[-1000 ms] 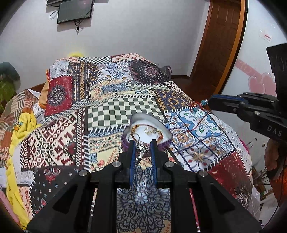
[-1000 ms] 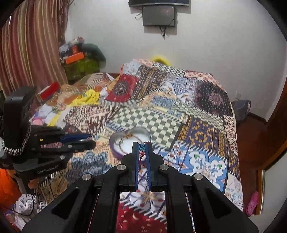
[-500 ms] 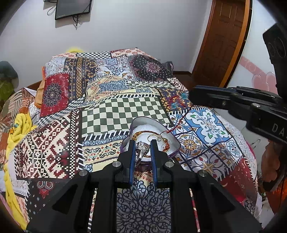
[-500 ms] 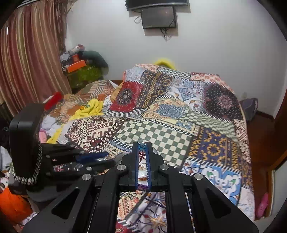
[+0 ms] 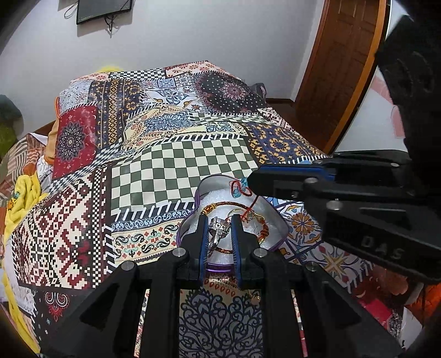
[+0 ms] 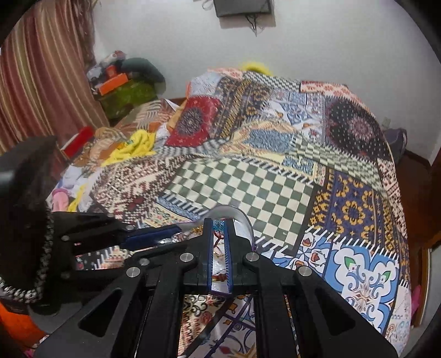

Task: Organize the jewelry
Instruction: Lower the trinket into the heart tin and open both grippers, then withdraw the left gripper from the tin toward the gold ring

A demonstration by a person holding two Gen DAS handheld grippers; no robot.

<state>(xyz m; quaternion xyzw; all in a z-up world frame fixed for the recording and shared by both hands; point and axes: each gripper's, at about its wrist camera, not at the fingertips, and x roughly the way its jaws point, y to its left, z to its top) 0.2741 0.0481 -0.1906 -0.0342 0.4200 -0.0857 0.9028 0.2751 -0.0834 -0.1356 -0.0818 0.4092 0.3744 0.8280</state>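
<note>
A heart-shaped box (image 5: 199,190) with a purple rim and white lining lies on the patchwork bedspread (image 5: 176,170). Inside it rests a red and gold bangle (image 5: 264,230). My left gripper (image 5: 219,219) hangs over the box's near side, shut on a silver ring (image 5: 217,230) with a clear stone. From the right, my right gripper (image 5: 252,180) reaches over the box's far side. It is shut on a red cord bracelet (image 5: 240,190) with blue beads, whose cord dangles into the box. In the right wrist view the right gripper (image 6: 219,221) pinches the blue bead (image 6: 219,226); the left gripper (image 6: 154,236) is at the left.
The bed fills most of both views. Yellow cloth (image 5: 24,192) and piled clothes lie along its left side. A wooden door (image 5: 339,71) stands at the right, a wall screen (image 5: 103,11) hangs behind, and a striped curtain (image 6: 41,82) and cluttered shelf (image 6: 124,88) are far left.
Both grippers have come forward and lower toward the box. The right gripper has moved in from the right until its tip and the dangling cord are over the box.
</note>
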